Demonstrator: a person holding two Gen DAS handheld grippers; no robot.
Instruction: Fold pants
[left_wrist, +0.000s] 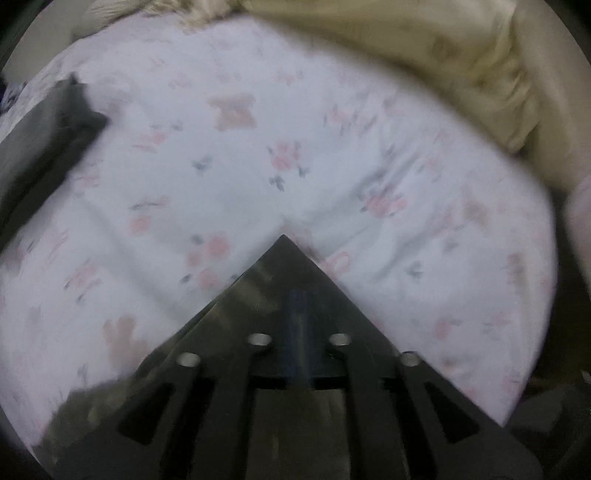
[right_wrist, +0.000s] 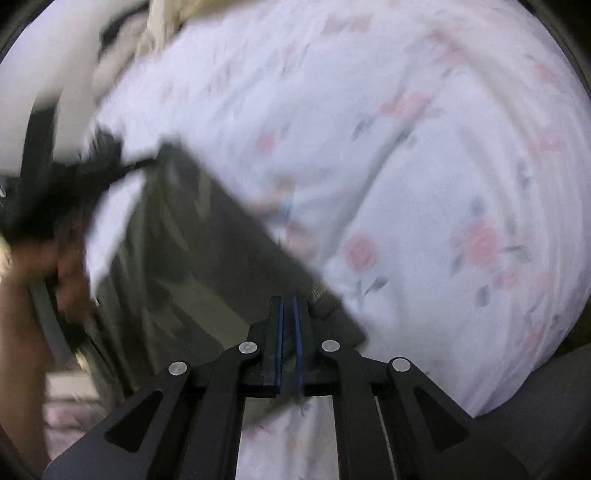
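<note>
**Dark pants on the flowered bed sheet**

While the dark pants (right_wrist: 207, 251) are spread on the soft flowered bed sheet (right_wrist: 424, 166), the right tool (right_wrist: 288, 301) is seen slightly parted, gripping nothing. A triangular fold of dark cloth covers the left tool (left_wrist: 284, 258); its opening cannot be told.

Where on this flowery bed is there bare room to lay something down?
Free: the floral sheet between the dark pants at left and the beige bedding at upper right. In the right wrist view, sheet right of the pants is bare. Crowded: the pants' side, near the hand.
</note>
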